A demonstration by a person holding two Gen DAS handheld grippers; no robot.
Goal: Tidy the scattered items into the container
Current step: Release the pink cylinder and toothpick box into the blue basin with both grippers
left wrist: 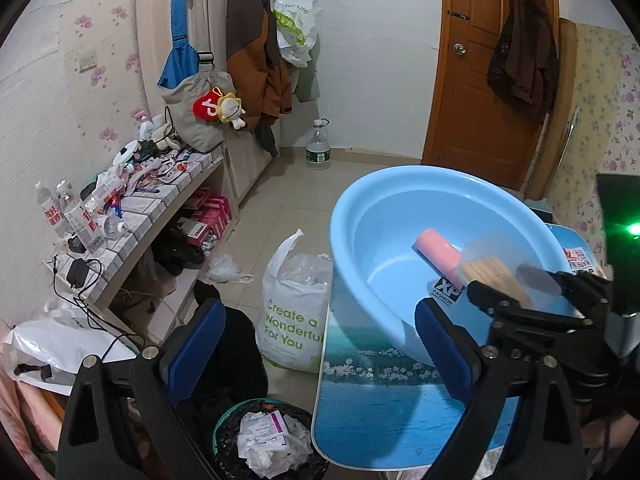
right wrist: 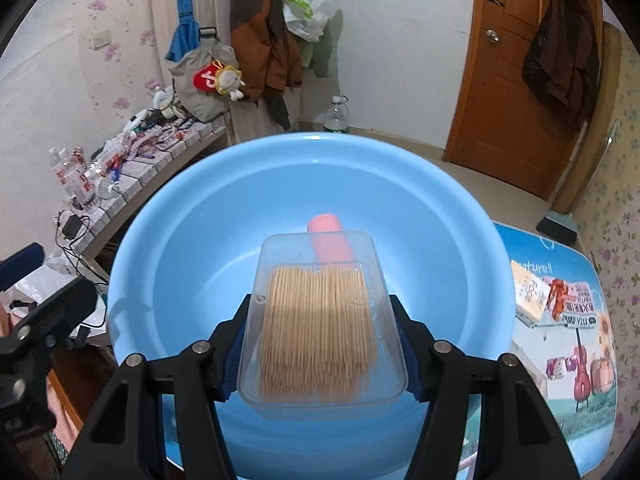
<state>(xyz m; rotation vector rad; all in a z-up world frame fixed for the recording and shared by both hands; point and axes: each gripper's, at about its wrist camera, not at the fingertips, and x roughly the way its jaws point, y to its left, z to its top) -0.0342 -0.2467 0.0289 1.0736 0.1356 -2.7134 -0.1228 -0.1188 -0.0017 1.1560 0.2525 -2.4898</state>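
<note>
One item in the basin, second on its way

Pink tube [right wrist: 330,240] lies in blue basin [right wrist: 168,248]; right gripper [right wrist: 320,344] pinches clear toothpick box [right wrist: 320,320] above the bowl, not yet released; left gripper [left wrist: 316,344] spread wide, nothing between its jaws; packets [right wrist: 556,300] on the table [right wrist: 576,432] beside the basin look left to collect

"Create a Wonderful" on bag [left wrist: 294,316]
</note>
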